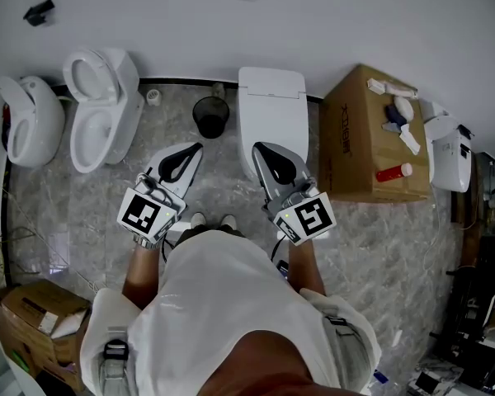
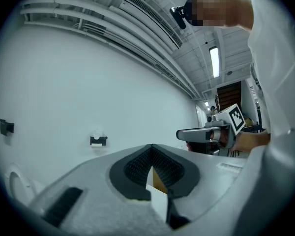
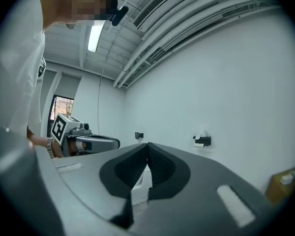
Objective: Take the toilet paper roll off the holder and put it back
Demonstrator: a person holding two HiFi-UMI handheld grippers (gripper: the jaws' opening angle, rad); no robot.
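Plain white wall (image 1: 330, 15) closes the far side of a room with a grey marbled floor (image 1: 371, 246). High on that wall the toilet paper roll (image 3: 201, 141) sits on its black holder (image 2: 98, 140), tiny in both gripper views and cut by the top edge in the head view, so how the paper hangs cannot be made out. A second black wall fitting (image 3: 139, 135) is mounted to its left. Below the holder a closed-lid toilet (image 1: 272, 114) stands between the person (image 1: 223, 304) and the wall, with a black bin (image 1: 211, 115) just left of it and two more white fixtures (image 1: 99, 106) farther left. To the right, a cardboard box (image 1: 359, 151) carries a red tube (image 1: 393, 172) and small white items too blurred to name. The left gripper (image 1: 200, 146) and right gripper (image 1: 256, 146) are held level, side by side, well apart from the roll. Both sets of jaws are closed with nothing between them. Another carton (image 1: 25, 320) at the near left is partly cut off.
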